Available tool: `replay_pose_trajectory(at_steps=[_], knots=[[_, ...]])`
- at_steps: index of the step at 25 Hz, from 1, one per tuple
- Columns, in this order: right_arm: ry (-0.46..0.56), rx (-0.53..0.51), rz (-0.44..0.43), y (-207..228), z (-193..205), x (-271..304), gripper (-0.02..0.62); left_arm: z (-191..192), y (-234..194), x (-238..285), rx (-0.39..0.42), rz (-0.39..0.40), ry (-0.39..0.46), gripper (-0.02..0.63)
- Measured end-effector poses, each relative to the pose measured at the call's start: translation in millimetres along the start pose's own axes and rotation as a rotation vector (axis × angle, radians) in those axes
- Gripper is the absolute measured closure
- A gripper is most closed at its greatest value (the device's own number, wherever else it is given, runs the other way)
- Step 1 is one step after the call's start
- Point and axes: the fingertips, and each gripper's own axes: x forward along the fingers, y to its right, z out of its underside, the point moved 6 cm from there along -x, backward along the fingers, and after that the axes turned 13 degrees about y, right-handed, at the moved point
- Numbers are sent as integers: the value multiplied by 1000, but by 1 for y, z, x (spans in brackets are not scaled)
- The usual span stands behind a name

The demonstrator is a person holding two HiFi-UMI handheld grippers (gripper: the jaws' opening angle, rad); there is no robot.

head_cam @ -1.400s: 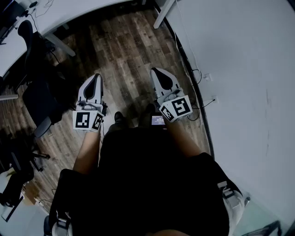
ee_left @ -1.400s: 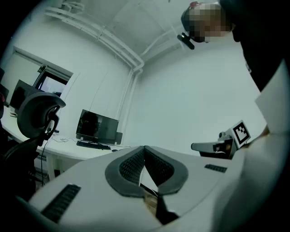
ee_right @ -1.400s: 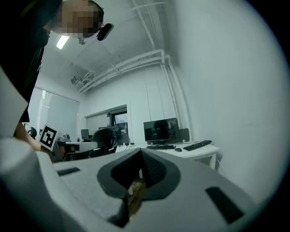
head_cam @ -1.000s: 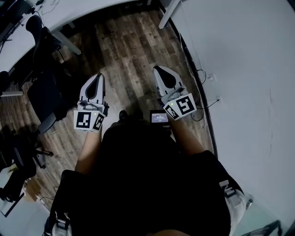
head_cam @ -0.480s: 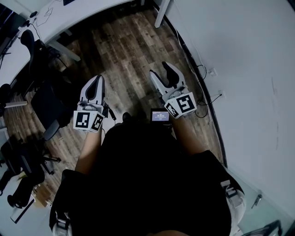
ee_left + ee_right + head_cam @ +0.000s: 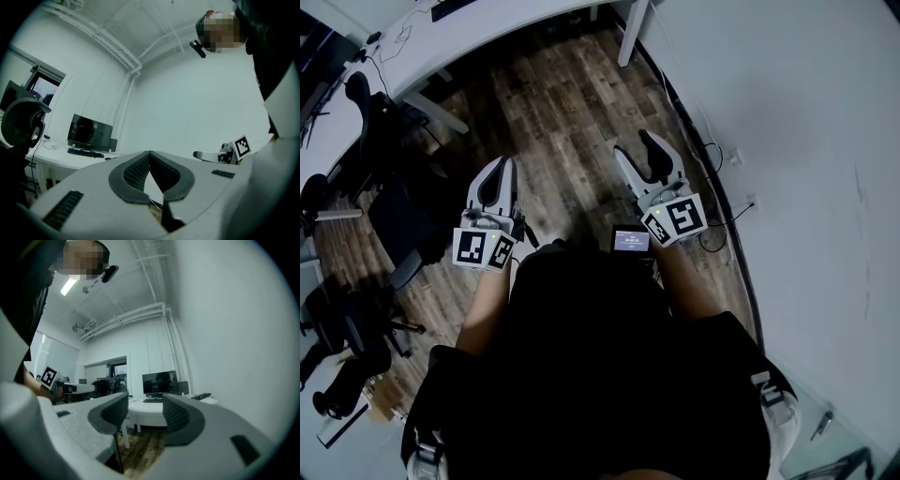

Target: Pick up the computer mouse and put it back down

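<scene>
Two grippers are out in front of the person, side by side over the wood floor (image 6: 562, 103), both pointing level.

In the head view the left gripper (image 6: 499, 171) sits at ten o'clock. Its jaws are pressed together, the tips meeting, with nothing between them.

The right gripper (image 6: 639, 156) sits at one o'clock. Its jaws have just been opening and stand well apart. Its own view shows only floor and far furniture through the gap, so nothing is in there.

And the mouse (image 6: 108, 158)? Neither gripper has it. The left gripper view shows a white desk (image 6: 47, 154) at nine o'clock, with a dark monitor (image 6: 90, 131) and a keyboard (image 6: 85, 152) on it. Just beside the keyboard, at its three o'clock, lies a small dark lump. That may be the mouse, though it is too small to be sure, and it is well apart from both grippers.

Back in the head view, a white wall (image 6: 797, 141) fills the picture from one to five o'clock, and cables (image 6: 708, 159) trail along its base. A black chair (image 6: 394, 202) stands at nine o'clock, near the left gripper but apart from it. A small lit screen (image 6: 630, 240) glows at the person's waist, just beside the right gripper's marker cube (image 6: 675, 217), at its eight o'clock.
</scene>
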Motion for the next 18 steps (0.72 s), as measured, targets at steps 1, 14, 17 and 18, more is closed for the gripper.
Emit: replay_pose_trajectory(at_steps=[1, 14, 17, 18], knots=[[6, 3, 1, 3, -1, -2, 365, 1, 2, 2, 0, -3, 5, 613], [9, 49, -12, 33, 18, 38, 367, 6, -32, 43, 63, -19, 24, 613], [-1, 52, -12, 45, 27, 63, 367, 14, -55, 64, 57, -27, 32, 612], [-5, 52, -13, 49, 30, 74, 367, 17, -64, 73, 57, -27, 32, 613]])
